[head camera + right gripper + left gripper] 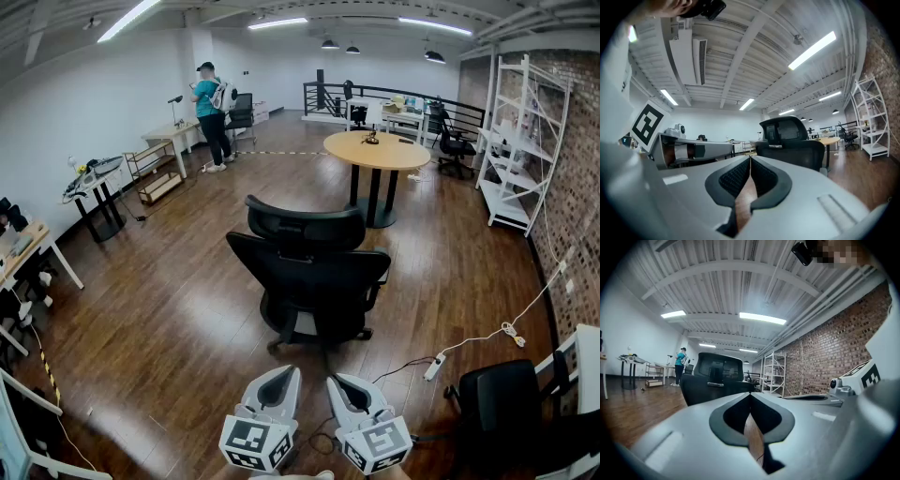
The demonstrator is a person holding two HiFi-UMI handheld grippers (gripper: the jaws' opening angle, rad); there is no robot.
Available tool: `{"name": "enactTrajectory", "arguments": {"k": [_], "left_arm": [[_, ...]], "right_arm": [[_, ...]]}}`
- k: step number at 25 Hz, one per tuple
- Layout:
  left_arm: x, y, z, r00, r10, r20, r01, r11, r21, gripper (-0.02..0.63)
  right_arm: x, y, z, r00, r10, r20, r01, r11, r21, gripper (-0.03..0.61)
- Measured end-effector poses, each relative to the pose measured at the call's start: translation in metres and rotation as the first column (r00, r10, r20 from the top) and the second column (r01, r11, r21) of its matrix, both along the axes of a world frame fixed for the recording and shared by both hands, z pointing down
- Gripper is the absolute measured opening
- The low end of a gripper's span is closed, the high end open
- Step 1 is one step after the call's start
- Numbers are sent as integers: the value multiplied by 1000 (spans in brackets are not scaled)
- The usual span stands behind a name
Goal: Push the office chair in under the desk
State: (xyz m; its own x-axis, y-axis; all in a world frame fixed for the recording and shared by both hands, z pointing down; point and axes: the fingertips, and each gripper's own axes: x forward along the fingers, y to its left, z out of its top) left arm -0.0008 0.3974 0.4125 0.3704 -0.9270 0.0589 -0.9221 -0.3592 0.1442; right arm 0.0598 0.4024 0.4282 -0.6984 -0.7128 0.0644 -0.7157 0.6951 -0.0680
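Note:
A black office chair (309,272) stands on the wood floor, its back towards me, a short way ahead of both grippers. Behind it is a round wooden desk (377,150) on a dark pedestal. My left gripper (281,375) and right gripper (339,380) sit side by side at the bottom of the head view, both shut and empty, apart from the chair. In the left gripper view the chair (715,376) rises just beyond the closed tips (750,394). The right gripper view shows the chair (790,140) past its closed tips (750,158).
A second black chair (506,403) stands at the lower right, with a power strip and white cable (436,364) on the floor beside it. White shelving (516,141) lines the brick wall. A person (211,112) stands far back left by a table. Desks (28,248) line the left wall.

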Motion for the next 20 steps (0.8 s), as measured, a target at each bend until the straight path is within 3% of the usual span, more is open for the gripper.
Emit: {"name": "enactTrajectory", "arguments": {"k": [12,20], "left_arm": [[6,-11,-13,998,-67,-8,67,997,37,17],[-5,-45,-5,998,-57,-20,57,998,34,17]], "right_arm": [[23,-11,-12,999,-29,-23,31,998,64,2],[15,-44,-8,998,-30,-54,33,998,52,41]]}}
